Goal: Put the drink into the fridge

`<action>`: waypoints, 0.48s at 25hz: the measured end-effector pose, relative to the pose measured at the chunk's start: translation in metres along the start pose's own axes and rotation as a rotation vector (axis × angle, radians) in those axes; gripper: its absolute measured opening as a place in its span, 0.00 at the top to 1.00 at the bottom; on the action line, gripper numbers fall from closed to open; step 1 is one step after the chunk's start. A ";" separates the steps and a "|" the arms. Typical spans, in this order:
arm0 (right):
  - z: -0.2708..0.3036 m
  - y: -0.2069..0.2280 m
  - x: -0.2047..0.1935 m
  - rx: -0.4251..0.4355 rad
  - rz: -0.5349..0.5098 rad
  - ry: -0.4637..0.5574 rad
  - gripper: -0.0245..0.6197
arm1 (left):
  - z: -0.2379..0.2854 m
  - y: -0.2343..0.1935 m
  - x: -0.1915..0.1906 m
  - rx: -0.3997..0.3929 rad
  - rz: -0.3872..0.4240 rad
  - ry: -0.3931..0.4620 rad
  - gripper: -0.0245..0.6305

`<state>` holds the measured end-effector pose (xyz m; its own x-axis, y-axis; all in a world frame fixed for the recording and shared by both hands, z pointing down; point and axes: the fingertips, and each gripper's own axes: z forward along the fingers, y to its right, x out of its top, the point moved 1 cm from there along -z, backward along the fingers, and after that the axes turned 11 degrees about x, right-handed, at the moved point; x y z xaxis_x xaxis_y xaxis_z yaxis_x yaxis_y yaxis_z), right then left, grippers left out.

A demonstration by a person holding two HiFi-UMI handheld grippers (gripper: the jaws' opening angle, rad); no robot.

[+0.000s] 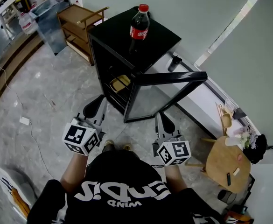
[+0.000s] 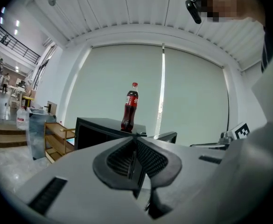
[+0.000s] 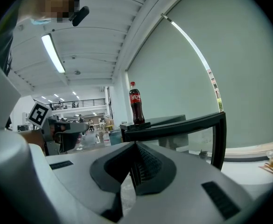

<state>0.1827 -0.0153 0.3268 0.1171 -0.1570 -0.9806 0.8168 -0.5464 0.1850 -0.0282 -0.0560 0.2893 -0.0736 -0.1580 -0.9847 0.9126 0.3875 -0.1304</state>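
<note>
1. One plastic cola bottle (image 1: 139, 24) stands upright on the flat top of the small black fridge (image 1: 162, 43), near its back edge and well apart from both grippers.
2. The bottle has a red screw cap and a red label band with white lettering around its waist. Its dark brown drink fills it up into the neck.
3. The fridge's glass door in a black frame (image 1: 166, 93) is swung wide open to the person's right. A pale yellow item (image 1: 120, 82) lies on a shelf inside.
4. The left gripper (image 1: 93, 108) is held low in front of the fridge, its jaws pressed fully together with nothing between them. Its own view sights the bottle (image 2: 131, 107) just above the closed tips (image 2: 136, 143).
5. The right gripper (image 1: 164, 123) is the same: pads meeting and empty, below the open door, with the bottle (image 3: 136, 104) ahead of its jaws (image 3: 135, 148).
6. A wooden shelf cart (image 1: 78, 24) stands to the fridge's left.
</note>
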 end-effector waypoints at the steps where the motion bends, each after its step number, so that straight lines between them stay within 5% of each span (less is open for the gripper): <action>1: 0.003 0.001 -0.001 -0.005 0.002 0.000 0.92 | 0.003 -0.002 0.002 -0.006 0.002 0.004 0.94; 6: 0.009 0.011 -0.003 -0.044 0.014 0.001 0.92 | 0.024 -0.006 0.015 -0.051 -0.007 0.021 0.69; 9: 0.015 0.014 -0.002 -0.065 0.015 0.006 0.92 | 0.041 -0.012 0.027 -0.066 0.002 0.041 0.46; 12: 0.018 0.016 -0.002 -0.082 0.017 0.010 0.92 | 0.062 -0.017 0.037 -0.071 0.021 0.051 0.39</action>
<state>0.1853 -0.0388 0.3330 0.1371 -0.1573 -0.9780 0.8582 -0.4742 0.1966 -0.0213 -0.1245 0.2621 -0.0769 -0.1032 -0.9917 0.8837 0.4535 -0.1157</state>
